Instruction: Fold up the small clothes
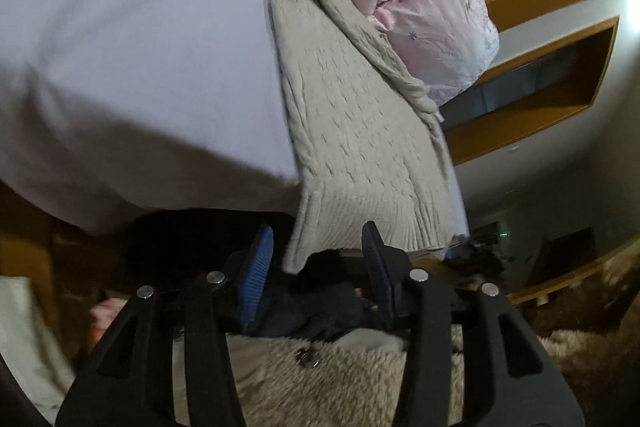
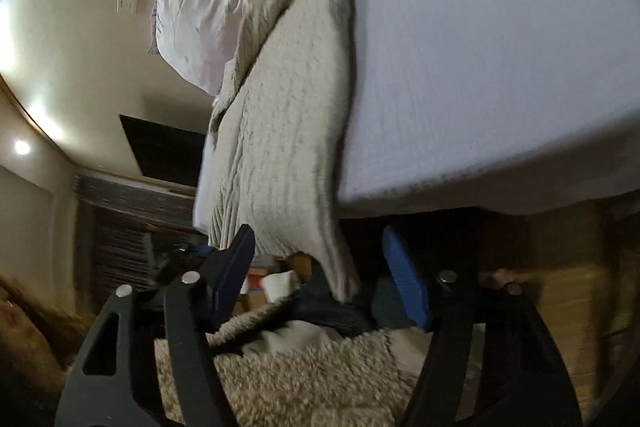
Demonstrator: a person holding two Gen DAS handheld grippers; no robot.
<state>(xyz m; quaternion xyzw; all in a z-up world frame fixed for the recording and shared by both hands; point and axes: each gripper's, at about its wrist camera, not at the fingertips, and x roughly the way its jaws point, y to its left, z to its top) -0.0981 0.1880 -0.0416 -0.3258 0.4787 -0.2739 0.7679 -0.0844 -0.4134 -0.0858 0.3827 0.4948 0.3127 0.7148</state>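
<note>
The bed (image 1: 120, 47) has a cream knit sweater (image 1: 352, 115) laid along its edge, hem hanging off, with a pink pillow (image 1: 432, 7) at the far corner. Left gripper (image 1: 316, 259) and right gripper (image 2: 320, 259) are both spread apart by the hem, holding nothing.

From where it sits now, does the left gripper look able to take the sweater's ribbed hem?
Probably yes: the left gripper is open, and the hem corner of the cream knit sweater hangs off the bed between its fingers, unobstructed.
</note>
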